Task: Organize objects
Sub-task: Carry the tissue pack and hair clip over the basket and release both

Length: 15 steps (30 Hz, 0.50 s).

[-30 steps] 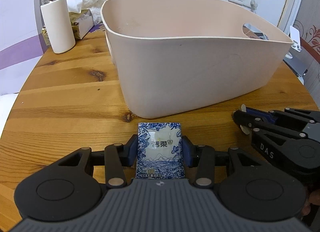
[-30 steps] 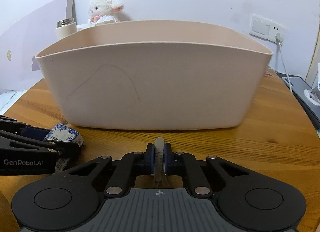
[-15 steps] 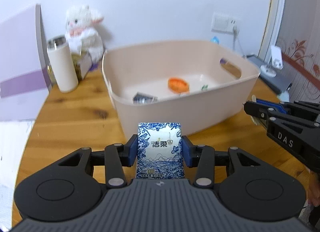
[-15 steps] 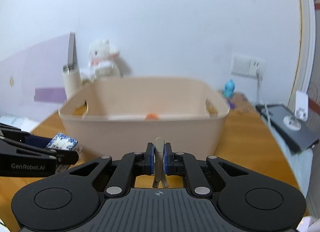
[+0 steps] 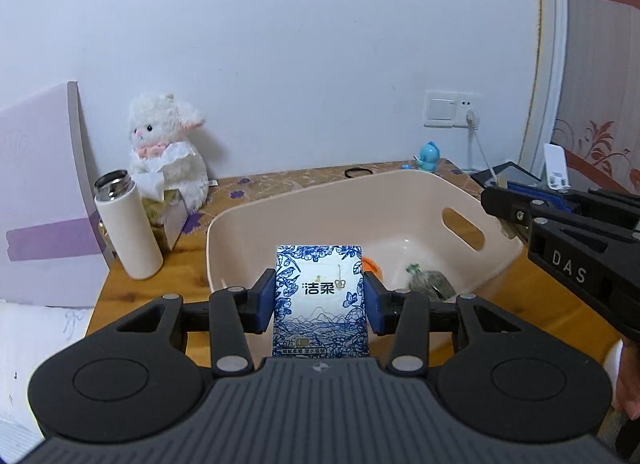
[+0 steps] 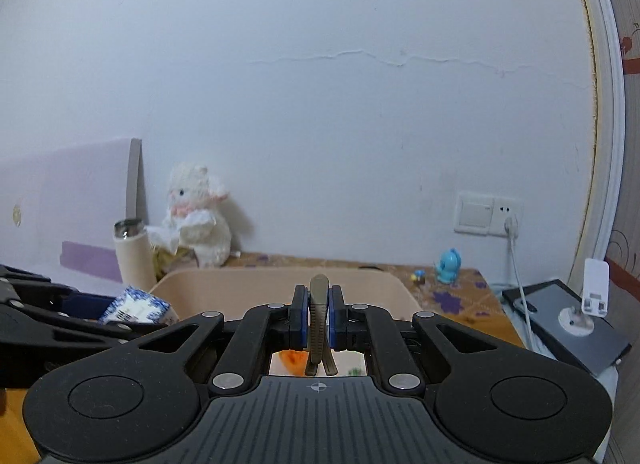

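Grippers held above the pink basin (image 5: 460, 194), each pinching 1 item.
Tissue pack (image 5: 320, 300), blue and white, is clamped by the left gripper (image 5: 320, 298) over the basin's near rim; a khaki clip (image 6: 319, 328) is squeezed by the right gripper (image 6: 319, 324). Inside the basin, an orange object (image 5: 372, 266) and a green packet (image 5: 430, 282) are seen.

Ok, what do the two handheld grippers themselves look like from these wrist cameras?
Both match: the left gripper and right gripper have a ribbed dark grey base, black linkage arms with silver pivot screws, round discs either side, and blue pads on the fingers. Side-on, the right one's arm reads "DAS" in white. No cables or sleeves show.
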{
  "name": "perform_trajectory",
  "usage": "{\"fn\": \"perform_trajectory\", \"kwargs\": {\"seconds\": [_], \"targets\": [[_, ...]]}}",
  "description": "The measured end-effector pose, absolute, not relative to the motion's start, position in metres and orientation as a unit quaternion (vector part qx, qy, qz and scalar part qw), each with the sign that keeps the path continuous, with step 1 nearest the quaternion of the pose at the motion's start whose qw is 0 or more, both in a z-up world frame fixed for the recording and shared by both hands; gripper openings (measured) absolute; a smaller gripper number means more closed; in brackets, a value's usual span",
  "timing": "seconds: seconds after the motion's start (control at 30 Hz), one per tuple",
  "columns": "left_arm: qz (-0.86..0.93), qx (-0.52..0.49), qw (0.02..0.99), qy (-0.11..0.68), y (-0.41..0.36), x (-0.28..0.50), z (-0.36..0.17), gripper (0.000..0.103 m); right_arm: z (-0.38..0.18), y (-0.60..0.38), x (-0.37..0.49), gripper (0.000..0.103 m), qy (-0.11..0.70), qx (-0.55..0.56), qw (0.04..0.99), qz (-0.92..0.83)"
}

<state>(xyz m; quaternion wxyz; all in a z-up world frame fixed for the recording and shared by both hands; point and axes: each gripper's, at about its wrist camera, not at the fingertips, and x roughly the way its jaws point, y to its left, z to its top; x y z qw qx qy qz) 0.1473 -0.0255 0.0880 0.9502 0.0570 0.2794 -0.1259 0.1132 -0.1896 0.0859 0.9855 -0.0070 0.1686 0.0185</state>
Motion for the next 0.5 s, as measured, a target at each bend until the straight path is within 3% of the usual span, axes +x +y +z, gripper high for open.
{"fn": "perform_trajectory", "kwargs": {"seconds": [0.5], "targets": [[-0.087,0.099,0.916,0.378,-0.060,0.236,0.024,0.047,0.045,-0.191,0.192,0.008,0.241,0.003,0.971,-0.002]]}}
